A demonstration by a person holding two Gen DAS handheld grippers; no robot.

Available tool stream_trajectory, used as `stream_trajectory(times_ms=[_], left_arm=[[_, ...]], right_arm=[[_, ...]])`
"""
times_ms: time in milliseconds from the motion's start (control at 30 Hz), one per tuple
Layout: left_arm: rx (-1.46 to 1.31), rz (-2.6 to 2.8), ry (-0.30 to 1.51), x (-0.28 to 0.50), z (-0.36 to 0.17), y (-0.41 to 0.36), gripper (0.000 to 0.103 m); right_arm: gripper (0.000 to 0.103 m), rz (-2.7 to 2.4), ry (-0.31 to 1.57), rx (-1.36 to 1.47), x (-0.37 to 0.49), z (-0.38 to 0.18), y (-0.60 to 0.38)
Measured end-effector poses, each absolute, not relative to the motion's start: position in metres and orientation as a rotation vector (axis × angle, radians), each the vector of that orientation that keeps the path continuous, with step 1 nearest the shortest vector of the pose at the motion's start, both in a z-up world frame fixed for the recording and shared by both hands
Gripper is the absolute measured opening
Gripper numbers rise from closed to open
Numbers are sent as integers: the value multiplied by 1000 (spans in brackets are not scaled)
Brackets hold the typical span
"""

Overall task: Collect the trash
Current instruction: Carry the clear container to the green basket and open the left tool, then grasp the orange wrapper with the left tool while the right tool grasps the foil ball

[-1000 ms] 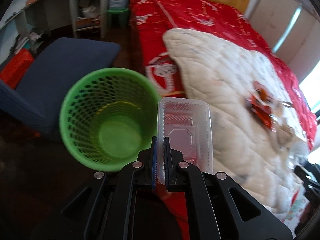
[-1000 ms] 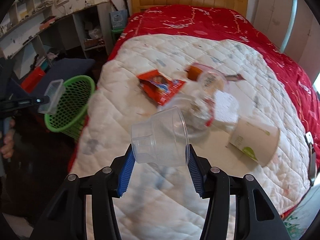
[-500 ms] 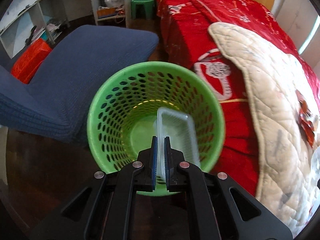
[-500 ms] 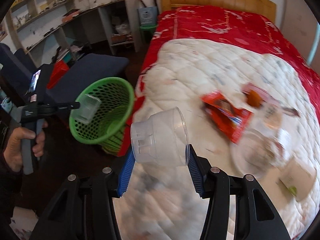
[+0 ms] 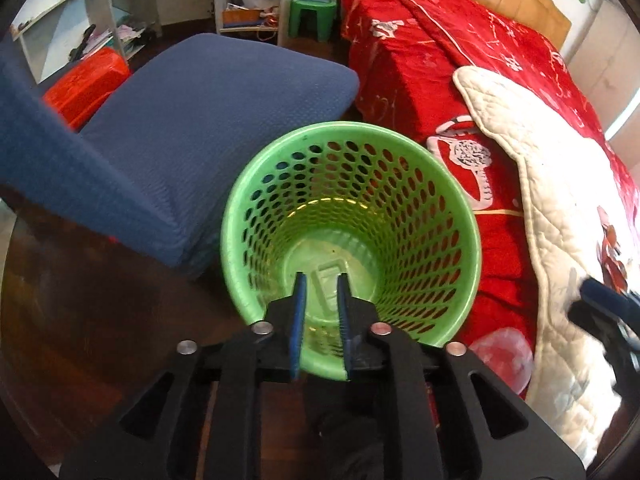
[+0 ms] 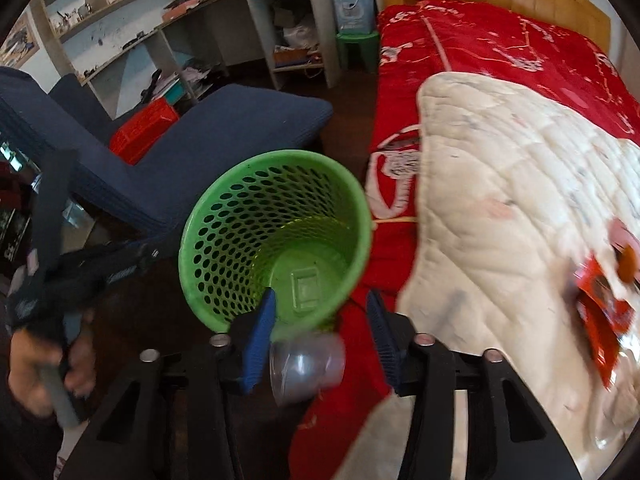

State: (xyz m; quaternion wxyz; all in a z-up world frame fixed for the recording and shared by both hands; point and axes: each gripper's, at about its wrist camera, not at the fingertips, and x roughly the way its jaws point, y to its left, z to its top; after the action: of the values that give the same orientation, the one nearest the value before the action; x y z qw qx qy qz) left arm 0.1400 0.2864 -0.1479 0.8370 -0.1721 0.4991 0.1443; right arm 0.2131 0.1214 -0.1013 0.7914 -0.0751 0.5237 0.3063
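Note:
A green mesh wastebasket [image 5: 352,216] stands on the dark floor beside the bed; it also shows in the right wrist view [image 6: 276,240]. A clear plastic tray [image 5: 328,280] lies at its bottom, also seen in the right wrist view [image 6: 306,288]. My left gripper [image 5: 322,304] is open and empty over the basket's near rim. My right gripper [image 6: 324,320] is open; a clear plastic cup [image 6: 308,364] sits blurred and loose between its fingers, outside the basket's near rim. The cup also shows in the left wrist view [image 5: 502,354].
A blue chair [image 5: 192,120] stands left of the basket. The bed with a red cover [image 6: 500,56] and white quilt [image 6: 520,208] lies to the right, with a red wrapper [image 6: 600,300] on it. Shelves [image 6: 200,40] and a green stool [image 5: 312,16] stand at the back.
My left gripper opened and the clear tray dropped into the basket. My right gripper swung from the bed to the basket and opened; the cup slid down between its fingers.

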Motion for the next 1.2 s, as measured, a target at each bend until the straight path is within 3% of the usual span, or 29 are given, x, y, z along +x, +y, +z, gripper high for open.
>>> stream_trajectory(times_ms=[300,567,800,933,1200], left_arm=[[-389,336,1056,120,-158,301,17],[-327,298,1014,117,-138,272,17],[-284,224,991,125,-118,230,17],[-260,184,978,131,-108,204,39],[-211,69,960,143,-91,150,40]], right_arm=[[39,644,1108,-188,212,-102,129],[56,586,1076,-171,199,-86,86],[63,490,1046,-133,184,-70,28],[65,414,1032,-124,176,-61,-12],[65,220,992,-108,167,-52,-94]])
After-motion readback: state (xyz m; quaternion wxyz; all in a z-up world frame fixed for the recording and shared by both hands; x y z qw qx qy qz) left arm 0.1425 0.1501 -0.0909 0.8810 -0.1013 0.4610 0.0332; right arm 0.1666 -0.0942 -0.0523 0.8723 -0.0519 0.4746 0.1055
